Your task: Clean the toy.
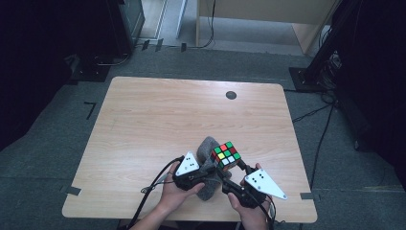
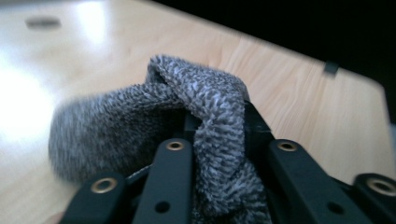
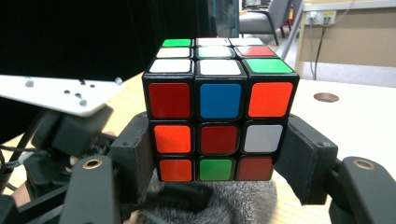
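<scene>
Two grippers meet near the front edge of the pale wooden table. My right gripper has its fingers clamped on a scrambled, multicoloured puzzle cube, held above the table. My left gripper pinches a grey knitted fabric bundle just beside and below the cube.

1. The counter is bare across its far and left stretches; a hand could pass there freely.
2. Near the front edge, the grey knitted sock and Rubik's cube crowd together, touching.
3. Both tongs, left and right, flank that cluster closely, leaving little gap.
4. A small dark round hole marks the far side.
</scene>
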Motion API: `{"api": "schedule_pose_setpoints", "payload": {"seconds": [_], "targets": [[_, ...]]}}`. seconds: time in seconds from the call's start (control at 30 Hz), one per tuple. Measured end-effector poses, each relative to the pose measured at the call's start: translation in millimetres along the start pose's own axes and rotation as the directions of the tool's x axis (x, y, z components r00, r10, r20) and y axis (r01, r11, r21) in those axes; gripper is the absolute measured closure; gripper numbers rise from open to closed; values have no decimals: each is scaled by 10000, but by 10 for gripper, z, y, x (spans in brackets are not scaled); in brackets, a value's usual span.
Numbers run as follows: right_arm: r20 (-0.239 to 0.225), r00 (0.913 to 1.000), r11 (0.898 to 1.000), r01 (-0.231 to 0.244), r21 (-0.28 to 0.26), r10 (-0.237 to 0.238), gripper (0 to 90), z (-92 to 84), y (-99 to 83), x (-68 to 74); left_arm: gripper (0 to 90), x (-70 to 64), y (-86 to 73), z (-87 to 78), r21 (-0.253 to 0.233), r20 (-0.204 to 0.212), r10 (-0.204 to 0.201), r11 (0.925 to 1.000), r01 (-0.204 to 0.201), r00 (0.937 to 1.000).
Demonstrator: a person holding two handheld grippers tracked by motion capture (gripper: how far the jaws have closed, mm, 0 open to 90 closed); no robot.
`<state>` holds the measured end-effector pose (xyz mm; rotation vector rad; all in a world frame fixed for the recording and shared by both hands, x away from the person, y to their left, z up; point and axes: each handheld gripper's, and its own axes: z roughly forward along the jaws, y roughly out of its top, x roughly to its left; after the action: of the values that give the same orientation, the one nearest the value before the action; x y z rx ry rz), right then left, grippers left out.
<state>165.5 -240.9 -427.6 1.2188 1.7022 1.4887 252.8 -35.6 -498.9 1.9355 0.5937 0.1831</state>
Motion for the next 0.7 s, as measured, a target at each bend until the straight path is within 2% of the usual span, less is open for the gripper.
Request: {"api": "schedule_pose_setpoints", "payload": {"seconds": [0.17,0.27,0.3,0.33,0.37,0.4,0.43,0.47,0.5,0.53,0.57,0.6,0.63,0.67,0.7], "targets": [[84,9999,9999,-88,101,88,351,15,-22,-47,508,47,18,-149,27,48,-164,9999,164,9999],[26,10000,10000,-6,74,6,351,17,-7,-31,384,61,61,-327,-205,-124,-123,9997,120,9998],[15,10000,10000,-2,60,2,351,18,0,-21,355,61,61,-327,-205,-124,-123,9997,120,9998],[10,10000,10000,4,48,-4,351,19,8,-11,323,75,100,-476,-459,-131,-171,9988,165,9998],[-9,10000,10000,25,27,-25,351,21,16,-2,300,86,119,-563,-596,-152,-182,9981,172,9997],[-9,10000,10000,25,27,-25,351,21,16,-2,288,86,119,-563,-596,-152,-182,9981,172,9997],[-70,9999,10000,90,12,-90,351,28,26,23,283,111,150,-750,-892,-279,-222,9958,196,9994],[-70,9999,10000,90,12,-90,351,28,26,23,278,111,150,-750,-892,-279,-222,9958,196,9994],[-139,9998,9999,119,31,-119,351,46,28,51,274,149,170,-933,-1174,-427,-391,9925,338,9983],[-152,9998,9999,116,69,-115,351,61,25,70,267,149,170,-933,-1174,-427,-391,9925,338,9983],[-208,9997,9998,154,98,-152,351,82,19,86,263,197,179,-1096,-1386,-526,-692,9884,614,9962],[-208,9997,9998,154,98,-152,351,82,19,86,256,197,179,-1096,-1386,-526,-692,9884,614,9962],[-290,9992,9994,274,200,-268,351,127,1,135,238,236,184,-1228,-1545,-576,-1036,9836,936,9930],[-290,9992,9994,274,200,-268,351,127,1,135,233,236,184,-1228,-1545,-576,-1036,9836,936,9930],[-372,9985,9987,406,322,-394,350,172,-26,195,234,250,200,-1333,-1639,-687,-1071,9819,946,9919]]}}
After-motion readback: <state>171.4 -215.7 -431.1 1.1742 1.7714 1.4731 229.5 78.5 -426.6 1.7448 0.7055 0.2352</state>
